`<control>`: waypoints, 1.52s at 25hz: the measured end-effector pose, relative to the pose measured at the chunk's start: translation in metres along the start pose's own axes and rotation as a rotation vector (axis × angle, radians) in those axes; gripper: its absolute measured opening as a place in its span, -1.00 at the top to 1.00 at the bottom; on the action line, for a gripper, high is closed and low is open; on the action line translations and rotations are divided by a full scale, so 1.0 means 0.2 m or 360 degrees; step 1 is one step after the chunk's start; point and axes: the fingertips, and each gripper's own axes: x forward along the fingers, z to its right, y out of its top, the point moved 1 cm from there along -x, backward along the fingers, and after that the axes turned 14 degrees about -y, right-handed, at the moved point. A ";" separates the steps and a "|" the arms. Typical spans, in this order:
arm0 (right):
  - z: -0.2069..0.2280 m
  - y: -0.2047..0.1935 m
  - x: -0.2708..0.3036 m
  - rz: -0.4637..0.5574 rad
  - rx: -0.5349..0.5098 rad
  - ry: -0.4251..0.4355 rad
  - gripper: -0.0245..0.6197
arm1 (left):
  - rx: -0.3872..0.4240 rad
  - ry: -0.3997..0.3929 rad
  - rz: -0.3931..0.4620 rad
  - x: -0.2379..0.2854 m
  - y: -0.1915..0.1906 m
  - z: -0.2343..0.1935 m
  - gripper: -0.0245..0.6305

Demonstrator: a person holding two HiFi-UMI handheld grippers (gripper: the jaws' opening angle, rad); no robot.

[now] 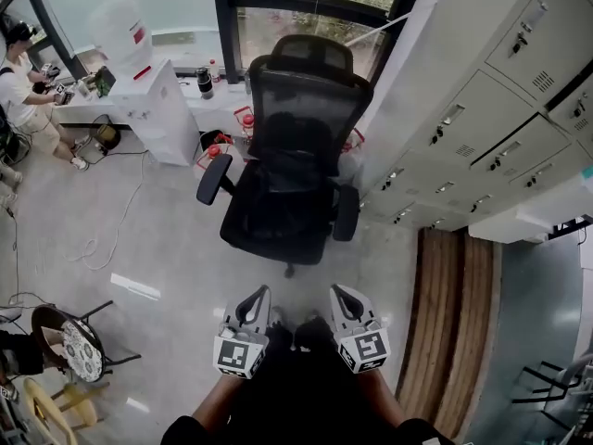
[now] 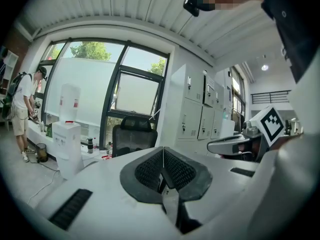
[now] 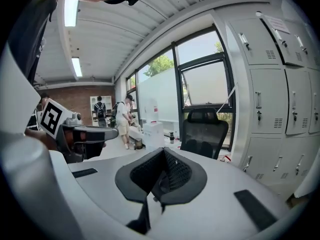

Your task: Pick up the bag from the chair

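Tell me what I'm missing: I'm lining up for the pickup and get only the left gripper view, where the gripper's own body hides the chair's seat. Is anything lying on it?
Observer: In the head view, a darker shape sits above the seat, low against the backrest. It is black on black, so it could be the bag or part of the chair. I cannot tell which.
Operator: And the right gripper, is it ready?
Observer: The right gripper view looks straight at the right gripper. Its jaws are closed together with nothing between them, so it would need opening first.
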 end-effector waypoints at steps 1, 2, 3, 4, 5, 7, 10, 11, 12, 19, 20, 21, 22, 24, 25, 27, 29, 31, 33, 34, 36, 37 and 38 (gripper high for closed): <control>0.00 0.00 0.04 -0.0018 0.0000 0.0004 0.92 | -0.0022 0.0005 -0.0004 0.02 0.00 -0.03 0.92; 0.01 0.00 0.09 -0.0030 0.0002 0.0008 0.92 | -0.0041 0.0012 -0.0011 0.04 -0.01 -0.07 0.92; 0.02 0.01 0.14 -0.0038 0.0004 0.0013 0.92 | -0.0053 0.0021 -0.0019 0.07 -0.01 -0.12 0.92; 0.03 0.02 0.20 -0.0043 0.0007 0.0018 0.92 | -0.0059 0.0031 -0.0027 0.10 -0.02 -0.16 0.92; 0.05 0.02 0.26 -0.0048 0.0007 0.0021 0.92 | -0.0060 0.0040 -0.0033 0.14 -0.01 -0.20 0.92; 0.10 0.04 0.37 -0.0058 0.0004 0.0029 0.92 | -0.0053 0.0064 -0.0034 0.20 0.02 -0.28 0.92; 0.17 0.08 0.56 -0.0054 0.0013 0.0067 0.92 | -0.0049 0.0140 -0.0041 0.30 0.06 -0.39 0.92; 0.20 0.10 0.62 -0.0048 0.0016 0.0089 0.92 | -0.0055 0.0169 -0.0042 0.33 0.08 -0.43 0.92; 0.22 0.13 0.69 -0.0040 0.0016 0.0112 0.92 | -0.0065 0.0198 -0.0042 0.37 0.09 -0.47 0.92; 0.43 0.26 1.15 -0.0035 0.0020 0.0242 0.92 | -0.0115 0.0302 -0.0011 0.71 0.23 -0.70 0.92; 0.46 0.26 1.21 -0.0050 0.0020 0.0241 0.92 | -0.0110 0.0316 -0.0018 0.74 0.24 -0.73 0.92; 0.49 0.25 1.25 -0.0073 0.0019 0.0236 0.92 | -0.0109 0.0330 -0.0036 0.77 0.24 -0.74 0.92; 0.52 0.23 1.29 -0.0104 0.0017 0.0232 0.92 | -0.0110 0.0341 -0.0061 0.79 0.23 -0.76 0.92; 0.56 0.17 1.38 -0.0166 0.0007 0.0221 0.92 | -0.0116 0.0351 -0.0104 0.85 0.19 -0.82 0.92; 0.58 0.14 1.43 -0.0191 -0.0005 0.0214 0.92 | -0.0118 0.0351 -0.0113 0.88 0.17 -0.86 0.92; 0.58 0.06 1.51 -0.0249 -0.0035 0.0195 0.92 | -0.0125 0.0334 -0.0129 0.92 0.12 -0.93 0.92; 0.58 0.00 1.57 -0.0310 -0.0047 0.0163 0.92 | -0.0141 0.0305 -0.0157 0.95 0.07 -1.01 0.92; 0.59 -0.04 1.66 -0.0358 -0.0035 0.0126 0.92 | -0.0159 0.0275 -0.0186 1.01 0.03 -1.09 0.92; 0.63 -0.09 1.76 -0.0417 -0.0006 0.0074 0.92 | -0.0179 0.0232 -0.0218 1.10 -0.01 -1.17 0.92; 0.65 -0.12 1.80 -0.0454 0.0017 0.0046 0.92 | -0.0188 0.0208 -0.0242 1.14 -0.03 -1.22 0.92; 0.67 -0.19 1.89 -0.0533 0.0077 -0.0001 0.92 | -0.0195 0.0169 -0.0309 1.22 -0.08 -1.32 0.92; 0.68 -0.23 1.93 -0.0571 0.0106 -0.0019 0.92 | -0.0197 0.0162 -0.0345 1.25 -0.11 -1.38 0.92; 0.69 -0.27 1.98 -0.0608 0.0132 -0.0036 0.92 | -0.0204 0.0164 -0.0376 1.29 -0.15 -1.44 0.92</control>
